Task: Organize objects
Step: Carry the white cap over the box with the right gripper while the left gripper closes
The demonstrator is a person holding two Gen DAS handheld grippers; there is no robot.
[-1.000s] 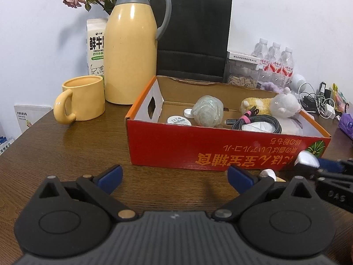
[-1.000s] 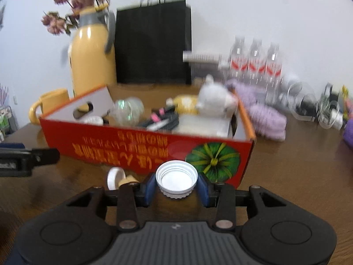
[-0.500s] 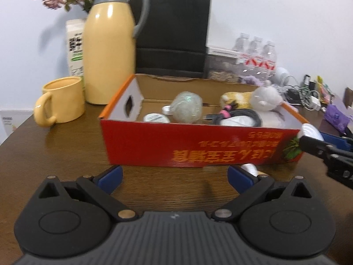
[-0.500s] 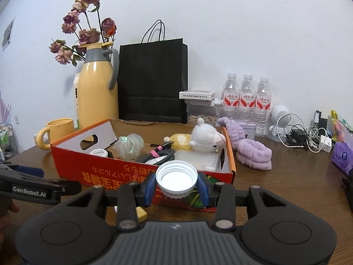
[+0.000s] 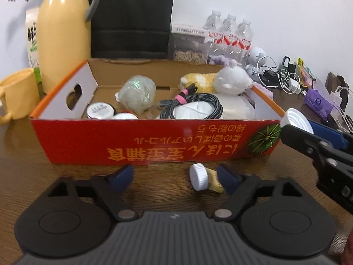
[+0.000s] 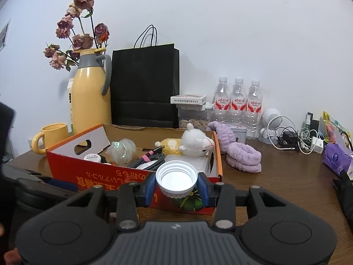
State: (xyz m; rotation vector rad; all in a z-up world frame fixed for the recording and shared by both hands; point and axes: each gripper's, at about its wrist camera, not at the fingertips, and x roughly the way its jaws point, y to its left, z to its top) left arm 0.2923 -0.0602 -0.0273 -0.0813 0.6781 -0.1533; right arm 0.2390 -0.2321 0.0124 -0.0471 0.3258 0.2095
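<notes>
A brown wooden table (image 6: 275,190) fills the room's foreground, and on it sits a red cardboard box (image 5: 154,141), open at the top, with printed yellow writing upside down on its near wall. Behind the box stand a black paper bag (image 6: 144,86), a tall yellow jug (image 6: 91,97) with dried roses (image 6: 77,26) above it, and a yellow mug (image 6: 54,134) off to the left. Three water bottles (image 6: 238,106) line the wall to the right, with a purple fluffy band (image 6: 240,154) lying on the table just in front of them.

Inside the box lie a white and yellow plush toy (image 5: 218,80), a coiled black cable (image 5: 194,106) with a pink tie, a crumpled clear ball (image 5: 136,96) and a small round tin (image 5: 100,110).

The right gripper (image 6: 176,186) is closed on a white bottle cap (image 6: 176,180), its open side facing up, pinched between the blue pads (image 6: 149,187). It hangs at the near right corner of the box, about level with the rim; whether it is over the inside I cannot tell. The left gripper (image 5: 175,177) is spread wide and holds nothing, low over the table in front of the box. Between its fingers, close to the right one, a small white cap (image 5: 198,176) lies on the wood, tipped on edge against a yellowish piece (image 5: 215,180).
</notes>
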